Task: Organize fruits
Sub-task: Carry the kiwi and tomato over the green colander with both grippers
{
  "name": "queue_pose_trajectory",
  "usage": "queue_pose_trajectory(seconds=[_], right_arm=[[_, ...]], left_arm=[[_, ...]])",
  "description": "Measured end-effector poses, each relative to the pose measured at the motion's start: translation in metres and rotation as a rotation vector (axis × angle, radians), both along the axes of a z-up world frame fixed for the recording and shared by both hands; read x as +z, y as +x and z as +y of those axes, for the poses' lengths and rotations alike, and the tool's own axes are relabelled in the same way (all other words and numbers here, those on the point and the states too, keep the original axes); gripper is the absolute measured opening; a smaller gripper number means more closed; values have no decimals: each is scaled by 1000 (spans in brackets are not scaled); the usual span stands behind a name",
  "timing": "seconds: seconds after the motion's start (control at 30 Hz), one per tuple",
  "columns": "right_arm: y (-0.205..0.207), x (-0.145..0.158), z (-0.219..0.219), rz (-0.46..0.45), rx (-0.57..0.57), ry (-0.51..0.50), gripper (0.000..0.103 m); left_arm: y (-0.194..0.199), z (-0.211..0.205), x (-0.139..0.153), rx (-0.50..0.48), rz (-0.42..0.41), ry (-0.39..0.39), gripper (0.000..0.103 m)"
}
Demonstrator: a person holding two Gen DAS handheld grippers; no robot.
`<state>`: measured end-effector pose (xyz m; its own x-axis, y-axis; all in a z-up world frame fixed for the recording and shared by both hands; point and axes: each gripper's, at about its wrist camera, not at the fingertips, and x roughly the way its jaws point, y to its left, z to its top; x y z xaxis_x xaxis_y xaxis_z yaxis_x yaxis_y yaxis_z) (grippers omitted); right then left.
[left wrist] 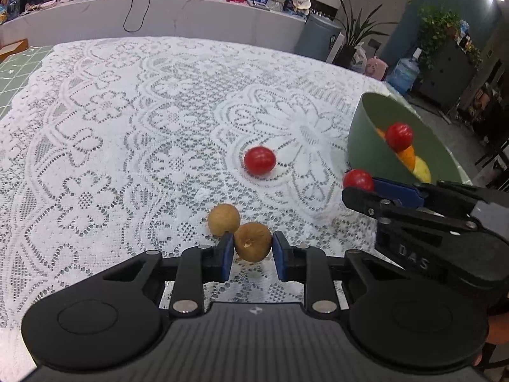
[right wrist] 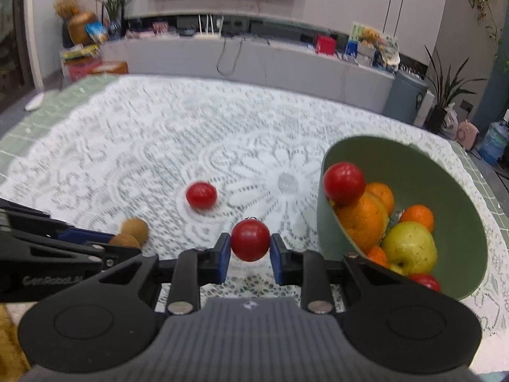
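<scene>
My left gripper is shut on a small brown fruit low over the lace cloth. A second brown fruit lies just behind it. My right gripper is shut on a red cherry tomato, lifted a little off the cloth; in the left wrist view this tomato shows at that gripper's tip. Another red tomato lies loose in the middle of the table. The green bowl at the right holds oranges, a yellow-green apple and red tomatoes.
A white lace cloth covers the table over a green checked underlay. Behind the table's far edge runs a low counter with boxes and cables. Potted plants and a water bottle stand on the floor at the right.
</scene>
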<state>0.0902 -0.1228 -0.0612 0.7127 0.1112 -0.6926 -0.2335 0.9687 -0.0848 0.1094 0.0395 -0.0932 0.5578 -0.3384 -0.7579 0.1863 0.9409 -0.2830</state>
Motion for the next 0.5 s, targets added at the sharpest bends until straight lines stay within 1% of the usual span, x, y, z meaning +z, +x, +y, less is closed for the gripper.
queue_pose_trajectory(seconds=[0.2, 0.33, 0.5], right_arm=[[-13, 18, -12, -56, -20, 53, 23], [-11, 26, -26, -56, -46, 107, 23], [-2, 33, -40, -42, -78, 155, 23]], left_arm=[[1, 2, 14, 17, -12, -48, 29], [4, -3, 25, 12, -24, -69, 29], [9, -17, 37, -11, -48, -64, 29]])
